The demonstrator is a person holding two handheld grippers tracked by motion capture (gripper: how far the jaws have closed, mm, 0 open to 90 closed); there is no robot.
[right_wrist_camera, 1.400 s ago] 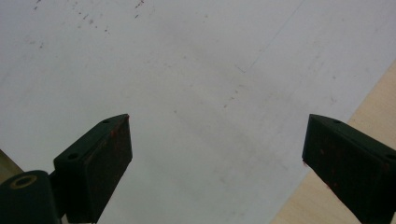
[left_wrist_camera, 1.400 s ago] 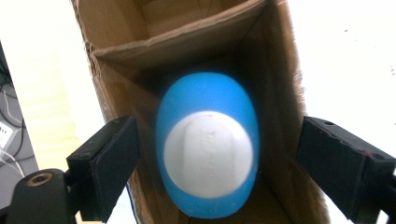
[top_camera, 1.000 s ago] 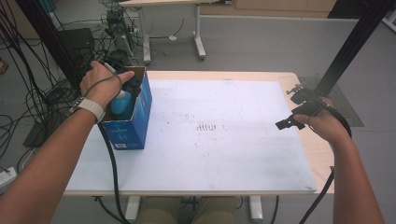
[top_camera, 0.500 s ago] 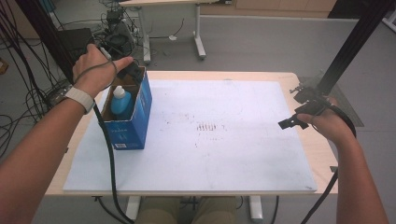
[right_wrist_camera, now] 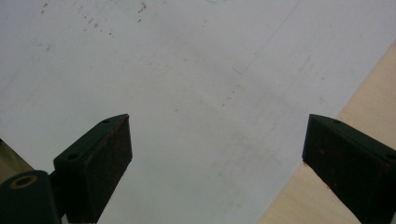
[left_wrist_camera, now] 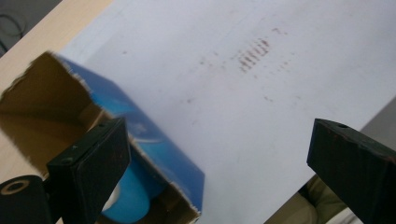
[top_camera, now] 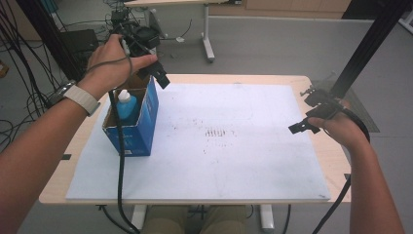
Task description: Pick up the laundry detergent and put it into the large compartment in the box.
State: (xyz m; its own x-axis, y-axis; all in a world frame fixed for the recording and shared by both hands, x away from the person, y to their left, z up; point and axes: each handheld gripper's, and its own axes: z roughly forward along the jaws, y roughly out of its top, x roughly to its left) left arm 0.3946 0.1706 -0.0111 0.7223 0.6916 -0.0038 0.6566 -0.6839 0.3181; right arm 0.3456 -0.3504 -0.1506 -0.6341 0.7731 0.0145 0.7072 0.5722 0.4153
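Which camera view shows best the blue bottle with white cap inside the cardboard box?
The high view: the blue bottle with white cap stands upright in the open blue cardboard box. The left gripper view catches a blurred part of the bottle behind a jaw. The right gripper view looks at the white mat.

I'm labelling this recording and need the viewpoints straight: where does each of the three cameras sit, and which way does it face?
High view: above the person's side, facing forward and down on the table; both forearms, left gripper, right gripper.
Left gripper view: rides the raised left gripper, looking down past its spread jaws at the blue cardboard box and blue bottle.
Right gripper view: rides the right gripper, looking down at the white mat.
Shared: the mat's brown smudges.
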